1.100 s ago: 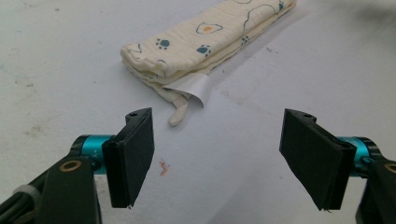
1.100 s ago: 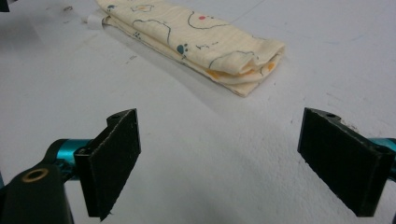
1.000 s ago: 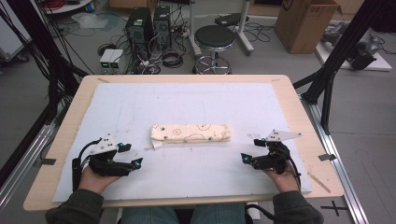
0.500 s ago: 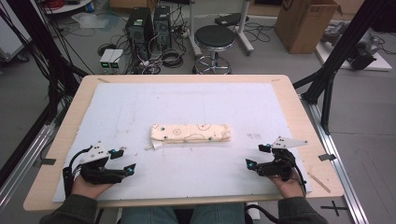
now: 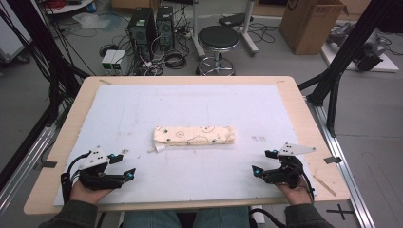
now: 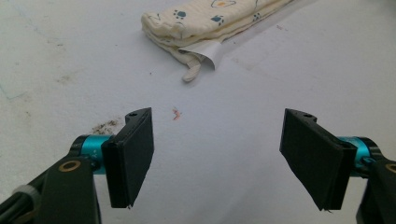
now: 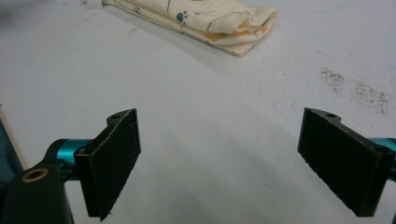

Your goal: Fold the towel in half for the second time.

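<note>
Your left gripper (image 5: 124, 166) and right gripper (image 5: 262, 161) rest with jaws spread wide, empty, near the bench's (image 5: 190, 81) front corners; the folded cloth (image 5: 194, 136) lies mid-bench between them.

A white mat (image 5: 199, 109) covers the table (image 5: 304, 118); beyond stand a black stool (image 5: 217, 38), computer towers (image 5: 151, 23) and a cardboard box (image 5: 311, 21).

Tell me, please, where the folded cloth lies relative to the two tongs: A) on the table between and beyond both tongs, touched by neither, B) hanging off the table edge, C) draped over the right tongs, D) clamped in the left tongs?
A: the folded cloth lies flat mid-table, apart from the open left tongs and the open right tongs.
</note>
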